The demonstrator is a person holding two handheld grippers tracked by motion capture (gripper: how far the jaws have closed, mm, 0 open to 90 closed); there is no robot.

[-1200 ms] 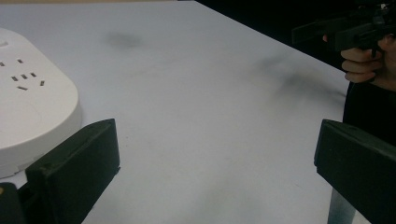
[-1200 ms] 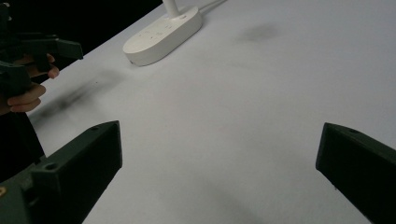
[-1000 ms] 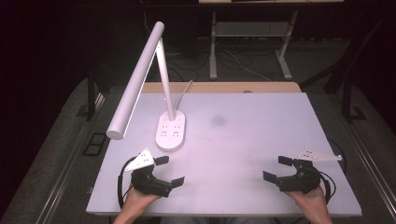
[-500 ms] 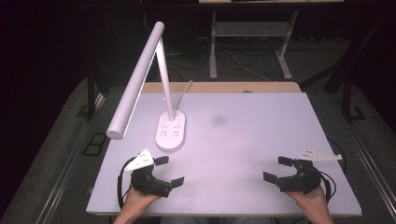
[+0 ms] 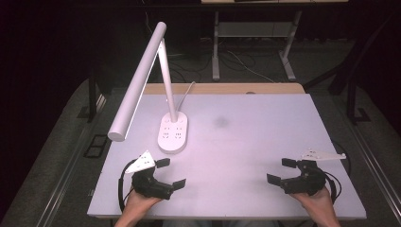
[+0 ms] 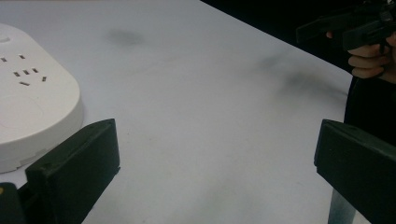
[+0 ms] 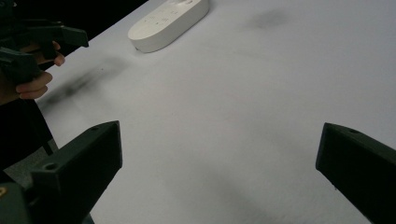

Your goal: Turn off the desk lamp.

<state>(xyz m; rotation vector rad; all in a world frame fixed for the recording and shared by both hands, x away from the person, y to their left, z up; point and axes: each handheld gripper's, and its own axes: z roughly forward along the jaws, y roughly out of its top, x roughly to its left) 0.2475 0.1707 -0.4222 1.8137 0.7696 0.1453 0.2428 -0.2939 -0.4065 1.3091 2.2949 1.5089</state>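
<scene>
Nothing has moved since the earlier frames. Near the desk's (image 5: pixel 265 142) left edge stands a white desk lamp (image 5: pixel 163 94) with sockets in its oval base. At the near edge, left gripper (image 5: pixel 170 173) and right gripper (image 5: pixel 282 170) rest spread, empty.

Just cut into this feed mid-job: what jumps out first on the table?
The white desk lamp stands at the table's far left, its long bar head slanting out over the left edge and its oval base carrying socket holes. At the near edge, the left gripper and the right gripper hover with jaws wide apart and nothing between them. A faint dark smudge marks the white tabletop near its middle.
</scene>
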